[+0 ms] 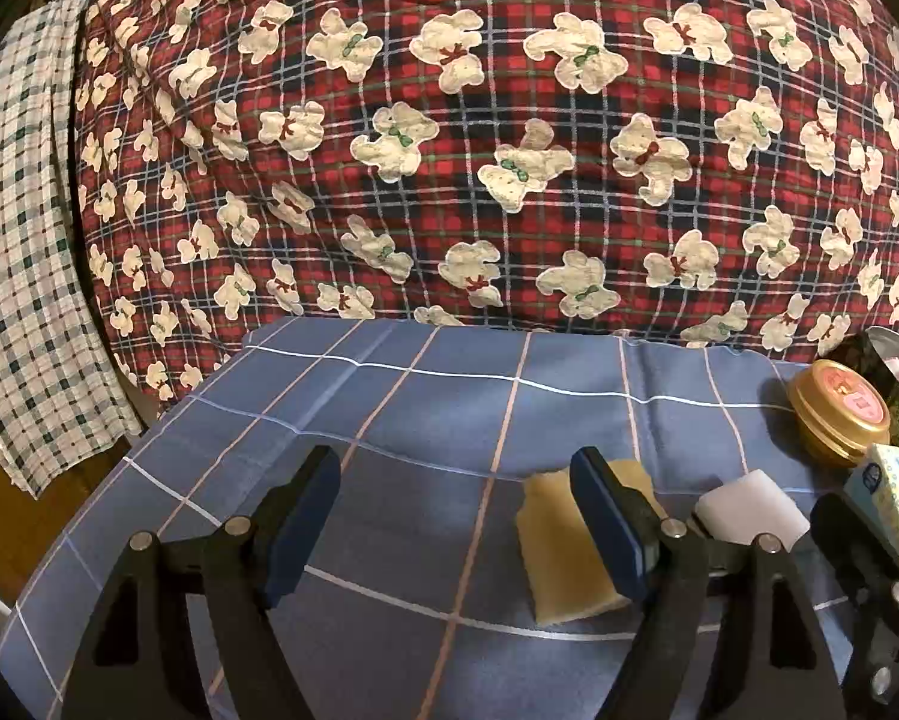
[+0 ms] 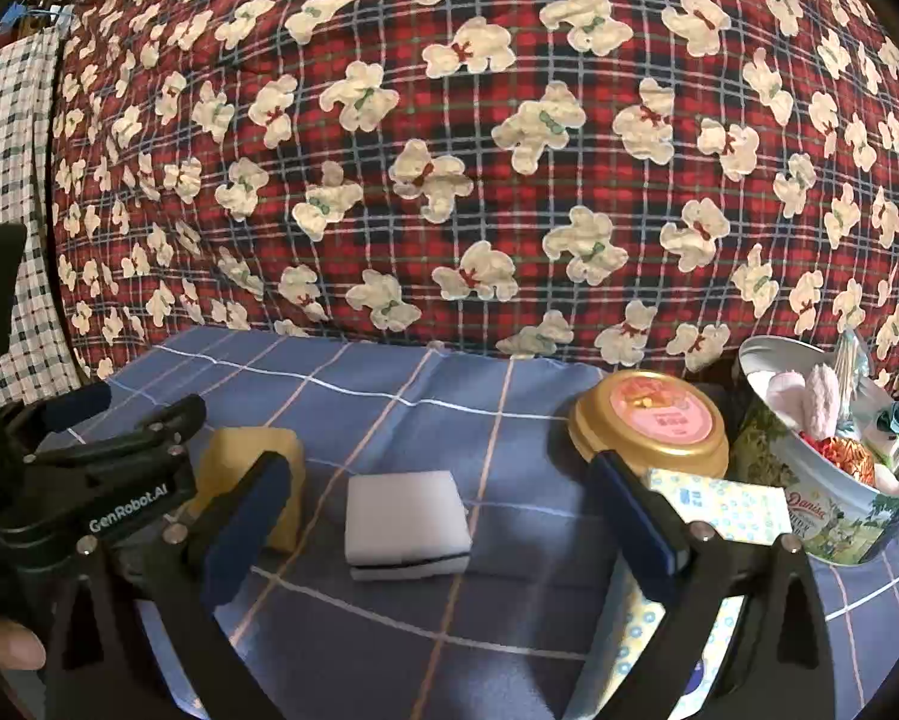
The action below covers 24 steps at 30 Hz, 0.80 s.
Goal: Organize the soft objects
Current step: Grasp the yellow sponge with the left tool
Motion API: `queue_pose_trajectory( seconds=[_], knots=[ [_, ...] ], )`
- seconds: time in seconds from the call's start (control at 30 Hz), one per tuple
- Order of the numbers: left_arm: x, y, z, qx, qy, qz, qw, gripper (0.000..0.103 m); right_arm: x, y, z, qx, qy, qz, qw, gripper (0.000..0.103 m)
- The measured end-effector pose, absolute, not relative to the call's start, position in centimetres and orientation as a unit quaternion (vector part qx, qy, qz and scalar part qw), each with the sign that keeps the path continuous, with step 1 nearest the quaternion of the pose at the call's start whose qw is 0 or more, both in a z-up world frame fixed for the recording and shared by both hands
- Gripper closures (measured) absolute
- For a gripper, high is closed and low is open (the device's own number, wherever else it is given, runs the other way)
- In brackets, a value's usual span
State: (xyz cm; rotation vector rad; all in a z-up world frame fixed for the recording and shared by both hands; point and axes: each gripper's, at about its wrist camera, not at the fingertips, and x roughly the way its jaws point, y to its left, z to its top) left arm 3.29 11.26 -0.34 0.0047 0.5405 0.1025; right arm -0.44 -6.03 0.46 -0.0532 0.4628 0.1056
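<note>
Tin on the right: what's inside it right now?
The tin is open. Inside show pale pink fluffy pieces, an orange-gold wrapped item and something dark green by the rim. Whatever lies beneath them is covered.

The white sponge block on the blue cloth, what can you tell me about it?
The white rectangular foam sponge block looks soft and matte, with a thin dark layer and another white layer beneath. It lies flat on the blue checked tablecloth, right of the yellow sponge, apart from it. It sits ahead between the right gripper jaws, which are open, untouched.

bear-print plaid quilt (image 2: 479,150), gold-lidded jar (image 2: 653,429)
</note>
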Motion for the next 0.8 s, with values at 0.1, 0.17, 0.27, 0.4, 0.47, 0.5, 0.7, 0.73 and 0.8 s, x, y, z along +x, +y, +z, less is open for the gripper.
queue_pose_trajectory(
  seconds=[0.1, 0.17, 0.27, 0.4, 0.47, 0.5, 0.7, 0.73, 0.8],
  knots=[
    [3.3, 11.2, -0.4, 0.002, 0.267, 0.051, 0.962, 0.022, -0.4, -5.7, 0.5, -0.034, 0.230, 0.053, 0.971, 0.003],
    [3.3, 11.2, -0.4, 0.003, 0.268, 0.051, 0.962, 0.022, -0.1, -5.6, 0.6, -0.037, 0.230, 0.054, 0.971, 0.003],
    [3.2, 11.3, -0.3, 0.003, 0.271, 0.053, 0.961, 0.022, 0.6, -5.3, 0.9, -0.041, 0.229, 0.056, 0.971, 0.003],
    [3.3, 11.4, -0.6, 0.003, 0.274, 0.053, 0.960, 0.022, 1.1, -5.3, 0.8, -0.032, 0.232, 0.060, 0.970, 0.003],
    [3.4, 11.4, -0.7, 0.004, 0.277, 0.051, 0.960, 0.022, 1.0, -5.6, 0.7, -0.036, 0.229, 0.056, 0.971, 0.003],
    [3.5, 11.3, -0.8, 0.006, 0.279, 0.047, 0.959, 0.022, 0.9, -5.9, 0.7, -0.038, 0.226, 0.052, 0.972, 0.003],
    [3.7, 10.6, -1.3, 0.008, 0.292, 0.026, 0.956, 0.022, 0.1, -8.2, 1.7, -0.027, 0.197, 0.024, 0.980, 0.010],
    [3.6, 10.4, -1.3, 0.011, 0.292, 0.026, 0.956, 0.022, 0.1, -8.5, 1.8, -0.022, 0.196, 0.024, 0.980, 0.013],
    [3.5, 9.8, -1.2, 0.021, 0.290, 0.027, 0.957, 0.022, 0.2, -8.8, 1.9, -0.019, 0.199, 0.023, 0.979, 0.014]
  ],
)
